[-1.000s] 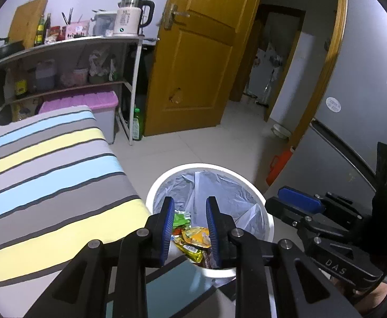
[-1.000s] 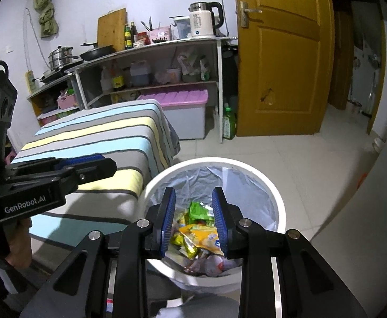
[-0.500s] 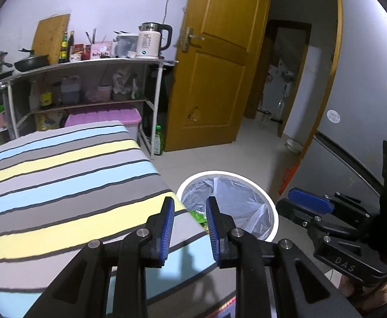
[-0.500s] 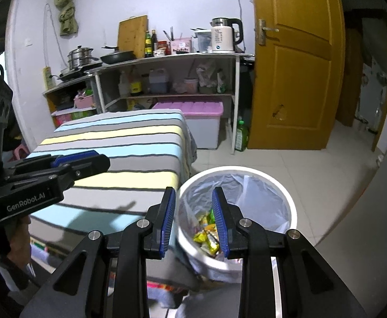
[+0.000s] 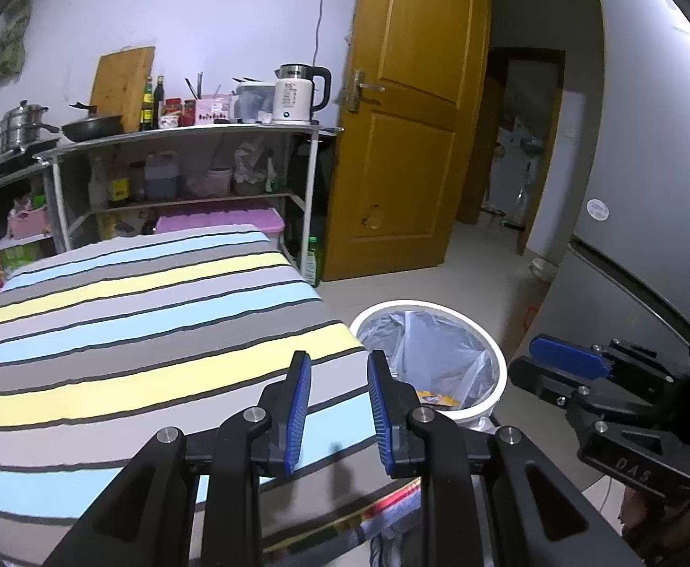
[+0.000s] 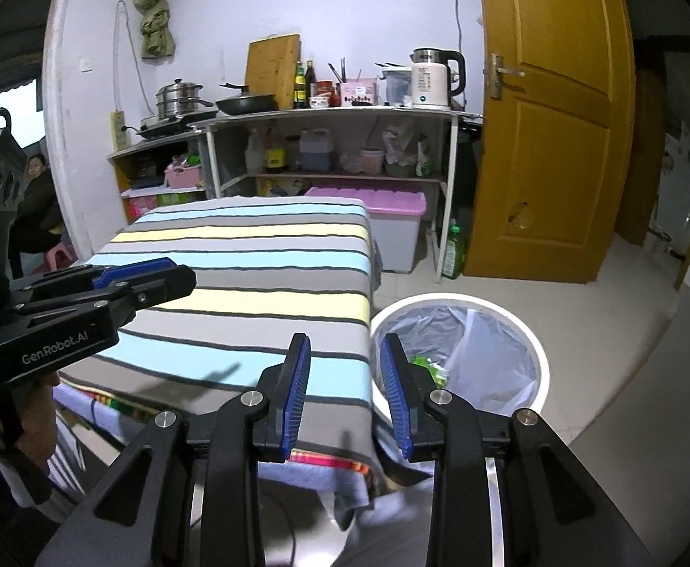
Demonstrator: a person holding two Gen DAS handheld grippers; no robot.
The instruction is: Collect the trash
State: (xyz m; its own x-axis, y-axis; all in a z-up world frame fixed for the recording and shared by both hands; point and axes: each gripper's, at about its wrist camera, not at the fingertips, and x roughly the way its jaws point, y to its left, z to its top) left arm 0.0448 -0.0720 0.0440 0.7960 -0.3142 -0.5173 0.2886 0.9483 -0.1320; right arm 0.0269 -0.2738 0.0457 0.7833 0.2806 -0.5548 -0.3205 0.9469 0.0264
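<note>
A white round trash bin [image 5: 494,354] with a grey liner stands on the floor by the table's right corner; it also shows in the right wrist view [image 6: 541,364]. Snack wrappers [image 5: 432,397] lie inside it, also seen in the right wrist view [image 6: 427,366]. My left gripper [image 5: 338,406] is open and empty above the near right part of the striped tablecloth [image 5: 132,326]. My right gripper [image 6: 345,397] is open and empty above the table's near right corner, beside the bin. Each gripper shows in the other's view: the right one [image 5: 567,361], the left one [image 6: 132,276].
A shelf unit [image 6: 331,118] with kettle, pans and bottles stands behind the table. A pink-lidded storage box [image 6: 378,203] sits under it. A wooden door [image 6: 543,141] and a green bottle [image 6: 453,250] are right of it. A grey fridge [image 5: 652,189] is at the right.
Both grippers have pulled up and back from over the bin, so the table fills more of each view. Both stay open and empty.
</note>
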